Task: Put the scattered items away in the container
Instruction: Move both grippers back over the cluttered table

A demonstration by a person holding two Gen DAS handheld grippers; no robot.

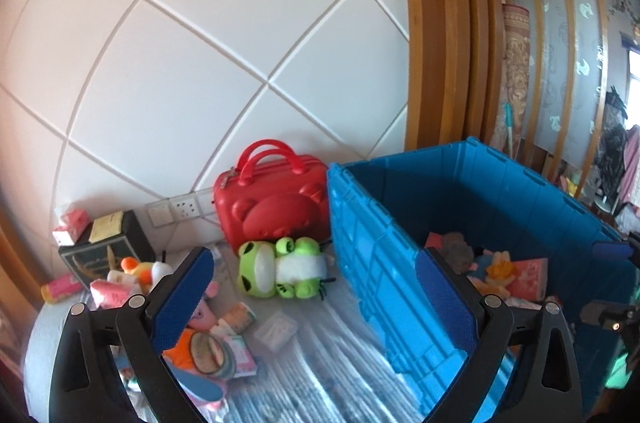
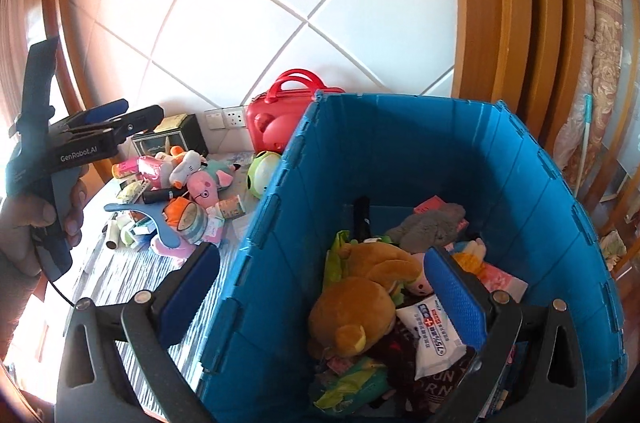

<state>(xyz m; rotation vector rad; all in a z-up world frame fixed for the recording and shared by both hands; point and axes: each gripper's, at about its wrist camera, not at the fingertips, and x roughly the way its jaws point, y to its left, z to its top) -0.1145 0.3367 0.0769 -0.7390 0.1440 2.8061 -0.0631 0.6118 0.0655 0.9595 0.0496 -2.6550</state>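
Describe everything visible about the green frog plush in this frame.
The green frog plush looks soft and fuzzy, bright green with a white belly, black eye patches and thin black limbs. It lies on its side on the striped surface, in front of the red bear case and beside the blue crate, outside it. Neither gripper touches it.

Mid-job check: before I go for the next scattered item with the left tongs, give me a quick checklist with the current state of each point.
1. Left tongs open and empty: ok.
2. Right tongs open and empty, above the blue crate: ok.
3. Crate has room left: ok, toys only cover the bottom.
4. Frog plush reachable, nothing on top of it: ok.
5. Surface tidied: not ok, the toy pile remains.
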